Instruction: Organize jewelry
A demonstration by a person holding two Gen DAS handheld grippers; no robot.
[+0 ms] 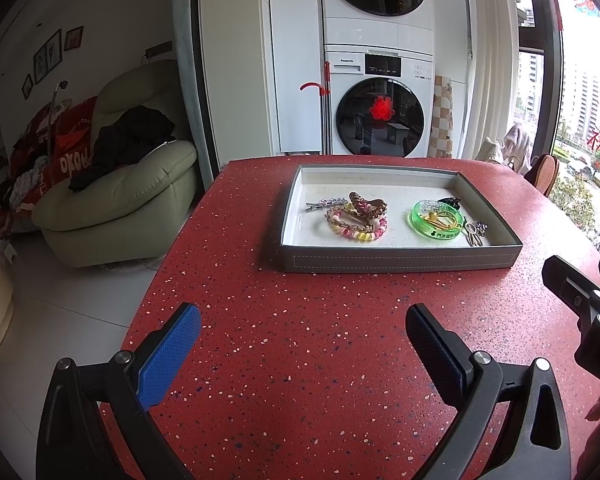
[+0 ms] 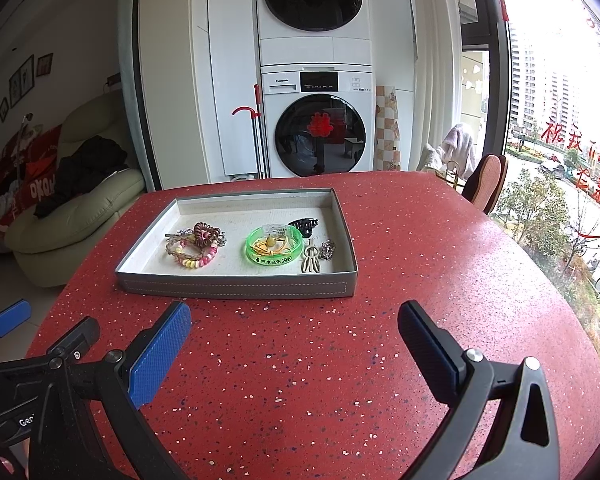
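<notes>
All the jewelry lies inside the shallow grey rectangular tray with a white lining (image 2: 236, 286), which sits on the red speckled surface (image 2: 300, 360); none shows on the surface itself. That fits either a finished gathering or a pile waiting to be sorted, and the pictures do not settle which.

Left to right in the tray: a silver hair clip (image 2: 178, 234), a brown coiled hair tie (image 2: 207, 233) lying over a beaded bracelet of pink, yellow and clear beads (image 2: 192, 259), then well apart a translucent green bangle (image 2: 274, 247) with a yellow elastic (image 2: 269, 244) inside it, a black claw clip (image 2: 305, 226) just beyond, a pale metal barrette (image 2: 311, 261) and a small silver ornament (image 2: 328, 249).

The left gripper (image 1: 302, 344) and right gripper (image 2: 294, 344) both hover near the tray's near wall, jaws wide apart and empty.

Any pick would go best on a lone, raised piece; the left heap overlaps and could drag together.

The right wrist view separates the barrette from the ornament clearly; the left wrist view crowds them at the tray's corner, but shows the hair clip more distinctly.
</notes>
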